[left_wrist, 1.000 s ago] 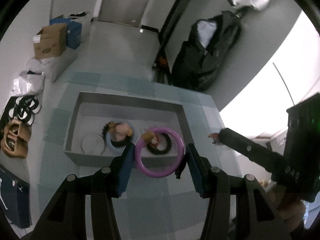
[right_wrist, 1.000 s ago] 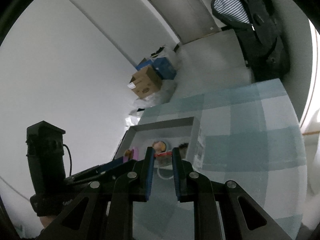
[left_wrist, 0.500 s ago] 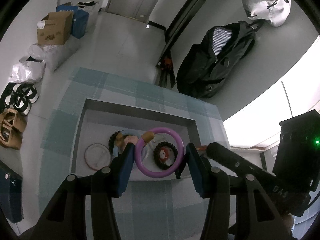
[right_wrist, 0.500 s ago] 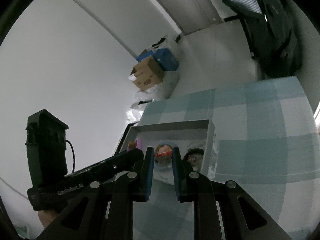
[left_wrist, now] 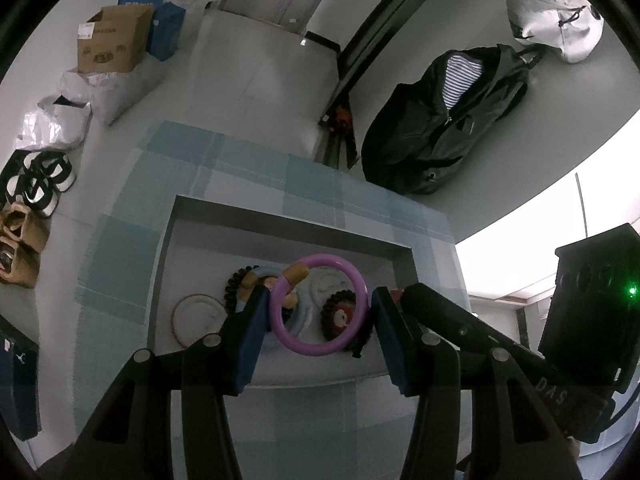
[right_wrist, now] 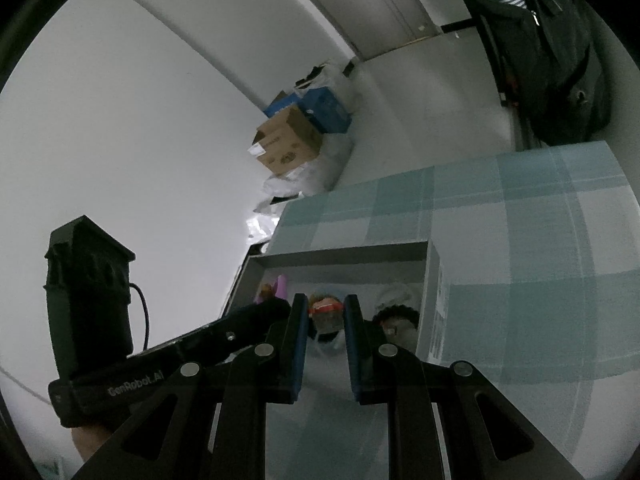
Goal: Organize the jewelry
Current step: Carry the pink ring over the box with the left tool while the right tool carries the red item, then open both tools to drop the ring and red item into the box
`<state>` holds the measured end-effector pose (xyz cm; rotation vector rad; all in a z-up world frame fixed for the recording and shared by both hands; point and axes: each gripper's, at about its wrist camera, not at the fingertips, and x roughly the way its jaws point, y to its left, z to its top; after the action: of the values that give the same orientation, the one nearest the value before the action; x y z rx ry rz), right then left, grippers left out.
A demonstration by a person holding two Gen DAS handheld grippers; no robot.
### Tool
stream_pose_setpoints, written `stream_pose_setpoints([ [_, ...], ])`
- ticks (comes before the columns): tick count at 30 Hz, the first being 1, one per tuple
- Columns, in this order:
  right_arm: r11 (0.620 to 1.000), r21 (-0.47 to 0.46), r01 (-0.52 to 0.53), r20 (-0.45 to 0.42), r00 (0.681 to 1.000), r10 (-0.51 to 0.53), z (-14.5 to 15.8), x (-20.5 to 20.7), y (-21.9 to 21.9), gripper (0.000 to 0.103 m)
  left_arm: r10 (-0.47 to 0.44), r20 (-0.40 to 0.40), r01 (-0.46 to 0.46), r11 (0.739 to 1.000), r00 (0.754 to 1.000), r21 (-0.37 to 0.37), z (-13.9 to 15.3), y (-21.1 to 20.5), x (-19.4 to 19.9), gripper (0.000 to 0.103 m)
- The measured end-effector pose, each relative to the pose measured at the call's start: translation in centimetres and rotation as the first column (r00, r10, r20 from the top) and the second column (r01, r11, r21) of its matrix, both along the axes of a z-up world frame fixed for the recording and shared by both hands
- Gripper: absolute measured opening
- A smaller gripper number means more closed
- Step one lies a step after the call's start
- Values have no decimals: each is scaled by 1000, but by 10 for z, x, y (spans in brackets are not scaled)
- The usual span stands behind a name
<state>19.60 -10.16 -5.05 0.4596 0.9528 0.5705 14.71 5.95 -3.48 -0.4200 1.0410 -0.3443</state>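
Note:
My left gripper (left_wrist: 318,312) is shut on a purple ring bracelet (left_wrist: 320,350) with a tan charm, holding it over the grey box (left_wrist: 280,224). In the box lie a thin pink bangle (left_wrist: 196,320), a light blue ring (left_wrist: 306,316) and a black beaded bracelet with a red charm (left_wrist: 340,316). My right gripper (right_wrist: 326,316) is shut on a small red and brown piece (right_wrist: 326,312) above the same box (right_wrist: 434,304). The left gripper's finger (right_wrist: 240,326) shows at its left; the purple bracelet (right_wrist: 282,286) peeks behind it.
The box sits on a blue checked cloth (left_wrist: 248,168), also in the right wrist view (right_wrist: 520,220). On the floor beyond stand cardboard boxes (left_wrist: 114,40) and shoes (left_wrist: 36,184). A black jacket (left_wrist: 448,120) hangs by the wall.
Both grippers have moved forward over the box, still holding their pieces. The purple bracelet now hangs above the box's inside rather than its near wall.

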Motion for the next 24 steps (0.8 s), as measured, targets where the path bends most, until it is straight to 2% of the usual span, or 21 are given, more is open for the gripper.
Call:
stream_pose_setpoints([
  [9, 1000, -1, 9, -12, 1000, -9, -2, 2, 0, 17, -5, 8, 5, 1000, 1000, 1, -1, -1, 3, 47],
  [15, 999, -14, 29, -23, 999, -29, -3, 3, -3, 19, 10, -18, -10, 1000, 1000, -10, -2, 2, 6, 50],
  [16, 1000, -12, 27, -22, 999, -27, -2, 3, -3, 21, 2, -18, -2, 1000, 1000, -17, -2, 1, 6, 53],
  [17, 1000, -12, 27, -20, 999, -27, -1, 2, -4, 27, 2, -14, -2, 1000, 1000, -16, -1, 1, 5, 57],
  [20, 999, -12, 41, -13, 999, -41, 0, 0, -7, 40, -5, 8, 5, 1000, 1000, -5, 2, 0, 2, 60],
  [24, 998, -13, 57, 20, 998, -57, 5, -3, -13, 42, 0, 39, -1, 1000, 999, 27, 8, -1, -2, 60],
])
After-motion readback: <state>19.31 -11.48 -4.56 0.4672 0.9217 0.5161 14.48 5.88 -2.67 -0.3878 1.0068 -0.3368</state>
